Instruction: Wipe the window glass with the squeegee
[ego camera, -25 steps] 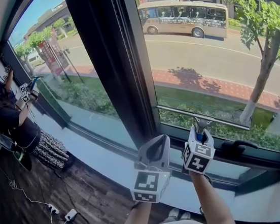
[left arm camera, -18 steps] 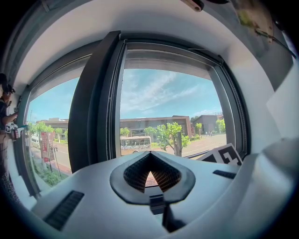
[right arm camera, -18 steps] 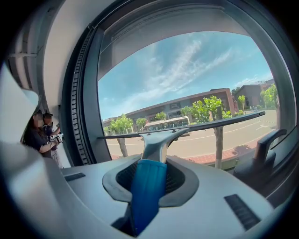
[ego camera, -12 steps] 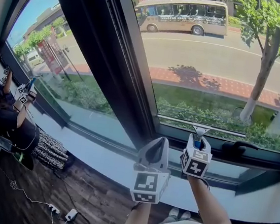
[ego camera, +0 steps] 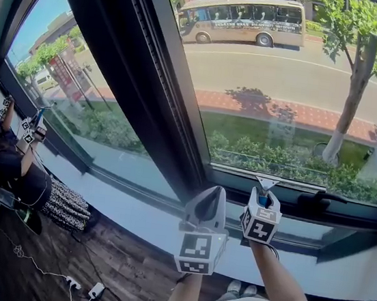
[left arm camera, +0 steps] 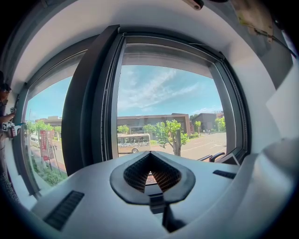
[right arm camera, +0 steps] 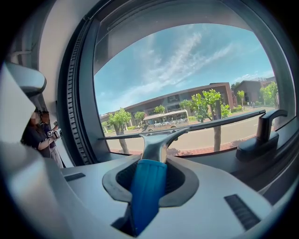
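My right tongs [right arm camera: 148,179] grip the squeegee [right arm camera: 156,142] by its blue handle, blade low on the window glass [ego camera: 286,90]; my left tongs [left arm camera: 150,177] are closed, empty.

The squeegee [ego camera: 265,183] stands between the jaws of the right tongs [ego camera: 264,196], its blade at the lower edge of the right window glass [ego camera: 286,90], left of the window handle [ego camera: 320,197]. The left tongs [ego camera: 210,199] sit just left, before the sill [ego camera: 126,203]. The mullion [ego camera: 142,85] rises further left. A person [ego camera: 7,164] sits far left; a power strip [ego camera: 94,289] lies on the floor [ego camera: 124,269] below.
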Demonstrator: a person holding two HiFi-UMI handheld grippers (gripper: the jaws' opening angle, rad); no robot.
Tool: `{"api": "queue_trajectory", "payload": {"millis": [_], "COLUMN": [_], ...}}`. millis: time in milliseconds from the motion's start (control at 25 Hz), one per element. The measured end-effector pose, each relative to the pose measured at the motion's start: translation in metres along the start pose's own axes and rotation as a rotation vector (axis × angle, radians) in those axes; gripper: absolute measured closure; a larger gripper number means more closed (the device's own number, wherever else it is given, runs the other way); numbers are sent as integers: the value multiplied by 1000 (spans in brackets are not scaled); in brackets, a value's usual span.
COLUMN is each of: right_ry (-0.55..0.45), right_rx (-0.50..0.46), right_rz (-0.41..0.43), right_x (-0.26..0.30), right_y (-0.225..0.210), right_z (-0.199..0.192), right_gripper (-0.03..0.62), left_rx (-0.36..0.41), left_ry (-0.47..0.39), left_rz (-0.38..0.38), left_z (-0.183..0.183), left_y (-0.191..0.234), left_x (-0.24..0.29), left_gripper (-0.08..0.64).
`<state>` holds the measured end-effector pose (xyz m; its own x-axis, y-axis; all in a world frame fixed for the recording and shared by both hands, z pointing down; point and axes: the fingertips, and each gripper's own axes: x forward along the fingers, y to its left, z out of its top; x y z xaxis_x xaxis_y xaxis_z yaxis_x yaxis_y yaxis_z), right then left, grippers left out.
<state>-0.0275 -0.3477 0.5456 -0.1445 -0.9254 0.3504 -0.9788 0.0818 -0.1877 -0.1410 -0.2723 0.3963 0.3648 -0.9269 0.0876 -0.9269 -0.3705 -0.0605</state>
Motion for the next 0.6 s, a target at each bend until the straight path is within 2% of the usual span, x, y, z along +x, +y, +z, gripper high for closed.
{"api": "queue_trajectory", "payload": {"millis": [360,600], "right_ry": [0,-83], "right_rx": [-9,-69], "right_rz": [-1,54], "right_x": [1,-24], "right_y": [0,4], "right_z": [0,32], "right_gripper": [515,515], "left_rx": [9,17], "left_ry": [-9,-47], "left_rz": [-7,1], "left_z": [5,19], "left_y": [-1,-5], "left_x": [4,11], "left_gripper": [565,565]}}
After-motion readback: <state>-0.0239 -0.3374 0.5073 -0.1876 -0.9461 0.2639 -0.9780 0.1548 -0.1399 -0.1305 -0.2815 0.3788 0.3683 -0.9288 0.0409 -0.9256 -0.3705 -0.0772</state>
